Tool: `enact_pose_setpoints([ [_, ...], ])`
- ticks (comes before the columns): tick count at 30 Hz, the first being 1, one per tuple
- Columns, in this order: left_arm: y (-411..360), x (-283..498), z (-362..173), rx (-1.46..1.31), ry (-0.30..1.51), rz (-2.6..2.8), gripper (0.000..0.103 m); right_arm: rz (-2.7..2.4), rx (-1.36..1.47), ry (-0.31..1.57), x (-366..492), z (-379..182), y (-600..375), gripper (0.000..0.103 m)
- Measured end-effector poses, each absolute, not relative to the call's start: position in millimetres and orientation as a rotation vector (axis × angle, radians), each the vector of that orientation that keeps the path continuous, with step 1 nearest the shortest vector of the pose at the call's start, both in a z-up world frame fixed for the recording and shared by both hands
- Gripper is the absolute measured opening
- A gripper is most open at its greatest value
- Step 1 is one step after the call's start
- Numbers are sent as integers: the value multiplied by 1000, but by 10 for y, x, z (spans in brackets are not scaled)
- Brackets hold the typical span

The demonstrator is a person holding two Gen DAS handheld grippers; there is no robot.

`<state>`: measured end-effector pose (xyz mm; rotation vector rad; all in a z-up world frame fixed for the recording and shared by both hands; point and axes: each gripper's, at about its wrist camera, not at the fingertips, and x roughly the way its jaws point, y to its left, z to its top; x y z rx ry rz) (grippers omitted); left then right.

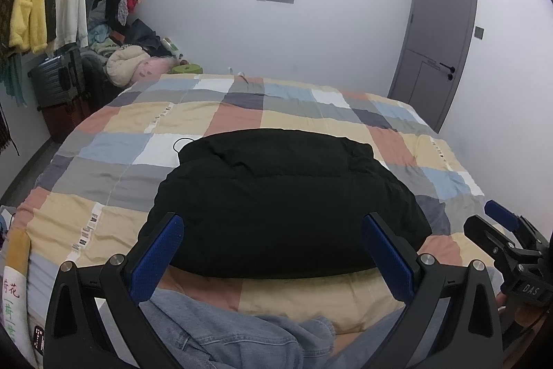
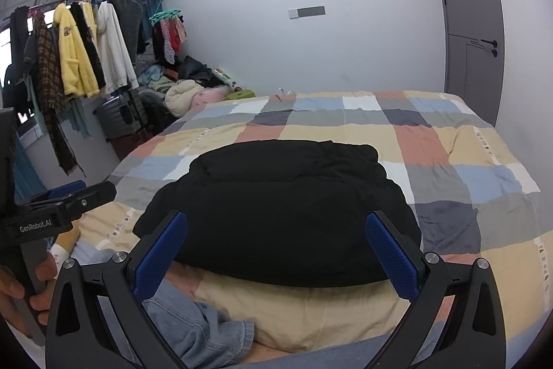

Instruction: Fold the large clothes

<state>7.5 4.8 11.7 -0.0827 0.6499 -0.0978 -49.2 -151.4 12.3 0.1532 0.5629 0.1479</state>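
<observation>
Jacket ctr on bed

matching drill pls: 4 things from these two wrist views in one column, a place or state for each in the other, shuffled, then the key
Things
1. black puffer jacket
2. denim garment
3. yellow fleece robe
4. left gripper

Place or state
A. hanging on the clothes rack
B. bunched at the bed's near edge
C. open, holding nothing
D. folded into a bundle on the checked quilt

Pairs: 1-D, 2-B, 3-A, 4-C
</observation>
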Motion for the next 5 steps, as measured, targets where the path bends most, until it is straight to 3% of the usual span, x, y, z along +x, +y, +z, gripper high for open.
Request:
enact_pose_setpoints([
  [5, 59, 92, 124, -83, 652, -96, 103, 147, 159, 565, -470, 112, -1511, 103],
])
